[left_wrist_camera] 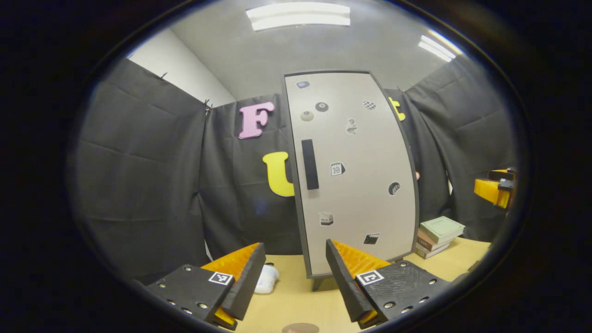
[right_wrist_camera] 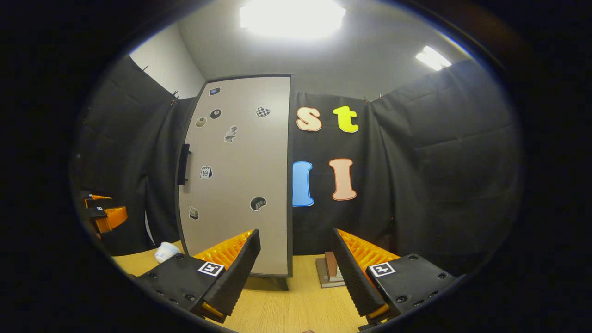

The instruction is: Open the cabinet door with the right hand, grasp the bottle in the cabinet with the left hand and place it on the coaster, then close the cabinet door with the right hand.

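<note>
A tall grey cabinet (left_wrist_camera: 356, 185) stands on the wooden table with its door shut; a dark vertical handle (left_wrist_camera: 310, 164) sits near the door's left edge, and several stickers dot the front. In the right gripper view the same cabinet (right_wrist_camera: 236, 185) is left of centre, with its handle (right_wrist_camera: 183, 164) at the left edge. The bottle is hidden behind the door. A round brown coaster (left_wrist_camera: 300, 328) peeks in at the bottom edge. My left gripper (left_wrist_camera: 295, 259) is open and holds nothing, short of the cabinet. My right gripper (right_wrist_camera: 296, 249) is open and likewise holds nothing. The other gripper (left_wrist_camera: 497, 189) shows far right.
A stack of books (left_wrist_camera: 437, 236) lies on the table right of the cabinet, the books (right_wrist_camera: 329, 270) also lying between my right fingers. A crumpled white object (left_wrist_camera: 267, 279) rests left of the cabinet's foot. Black cloth walls surround the table (left_wrist_camera: 296, 300).
</note>
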A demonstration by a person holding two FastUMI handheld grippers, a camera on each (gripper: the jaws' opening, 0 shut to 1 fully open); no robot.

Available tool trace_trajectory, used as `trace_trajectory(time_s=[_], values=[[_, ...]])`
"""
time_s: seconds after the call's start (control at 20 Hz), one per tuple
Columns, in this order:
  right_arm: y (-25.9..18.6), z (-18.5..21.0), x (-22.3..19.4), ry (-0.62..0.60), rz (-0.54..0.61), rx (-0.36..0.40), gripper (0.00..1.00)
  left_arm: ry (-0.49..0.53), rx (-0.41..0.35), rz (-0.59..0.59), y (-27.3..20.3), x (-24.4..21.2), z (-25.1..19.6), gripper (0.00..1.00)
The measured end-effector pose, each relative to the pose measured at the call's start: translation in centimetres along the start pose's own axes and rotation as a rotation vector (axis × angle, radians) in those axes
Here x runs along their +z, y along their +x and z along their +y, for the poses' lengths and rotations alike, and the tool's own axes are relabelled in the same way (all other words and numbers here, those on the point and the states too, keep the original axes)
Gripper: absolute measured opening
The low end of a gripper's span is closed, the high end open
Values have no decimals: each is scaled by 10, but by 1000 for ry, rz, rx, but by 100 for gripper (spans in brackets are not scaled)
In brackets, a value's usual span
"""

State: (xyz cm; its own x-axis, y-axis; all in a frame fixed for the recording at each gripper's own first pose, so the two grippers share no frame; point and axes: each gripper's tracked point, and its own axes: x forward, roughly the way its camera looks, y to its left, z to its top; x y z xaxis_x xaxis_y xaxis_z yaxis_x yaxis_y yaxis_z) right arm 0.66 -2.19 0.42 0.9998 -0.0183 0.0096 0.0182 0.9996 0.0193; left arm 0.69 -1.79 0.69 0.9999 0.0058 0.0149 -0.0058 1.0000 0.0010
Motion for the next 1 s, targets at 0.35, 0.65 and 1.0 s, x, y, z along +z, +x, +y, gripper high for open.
trace_trajectory(time_s=[0.35,0.65,1.0], values=[[3,-15,-6,2,17,19,97,-4,15,-3,-2,5,-16,81],[14,-17,-8,33,32,72,98,19,68,4,-13,4,-25,80],[43,17,19,43,-9,136,98,24,123,19,-19,-2,0,80]])
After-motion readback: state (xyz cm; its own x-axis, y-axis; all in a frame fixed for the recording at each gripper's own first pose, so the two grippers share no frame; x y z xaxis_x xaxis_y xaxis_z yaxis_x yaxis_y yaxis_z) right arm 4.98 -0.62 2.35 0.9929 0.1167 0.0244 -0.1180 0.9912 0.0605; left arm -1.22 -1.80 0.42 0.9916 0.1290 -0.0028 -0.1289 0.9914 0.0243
